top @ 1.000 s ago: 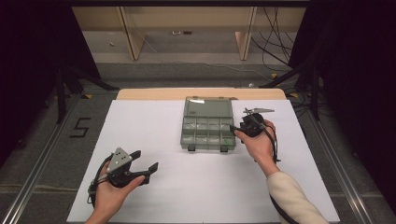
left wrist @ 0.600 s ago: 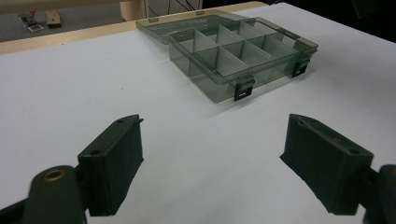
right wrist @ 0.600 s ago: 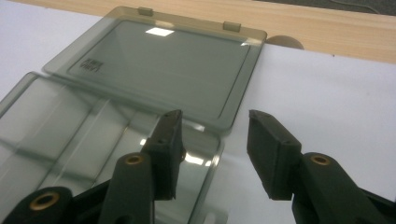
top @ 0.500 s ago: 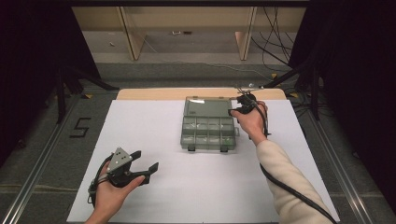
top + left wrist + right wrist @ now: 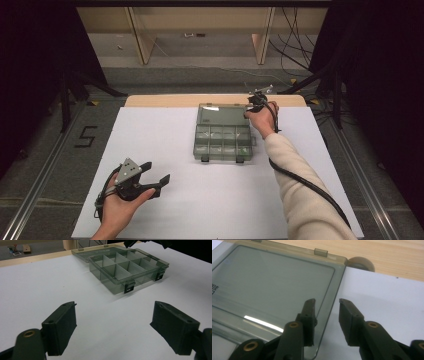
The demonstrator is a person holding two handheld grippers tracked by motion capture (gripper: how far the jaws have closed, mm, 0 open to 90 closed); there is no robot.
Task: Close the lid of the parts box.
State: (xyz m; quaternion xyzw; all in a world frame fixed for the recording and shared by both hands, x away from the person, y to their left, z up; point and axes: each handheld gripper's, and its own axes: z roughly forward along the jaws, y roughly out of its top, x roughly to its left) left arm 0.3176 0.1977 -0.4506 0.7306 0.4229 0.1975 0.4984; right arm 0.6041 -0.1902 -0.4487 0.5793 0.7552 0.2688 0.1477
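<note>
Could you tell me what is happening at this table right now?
A person is working on a clear compartment box that lies open on the white table. The right gripper straddles the edge of the box's flat lid, fingers partly open, not yet clamped. The left gripper waits near the table's front edge, open and holding nothing.

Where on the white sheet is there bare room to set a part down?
Bare sheet lies left of the compartment box, and along the near edge between the left hand-held gripper and the sleeve. It is crowded at the lid's right edge, where the right hand-held gripper works.
</note>
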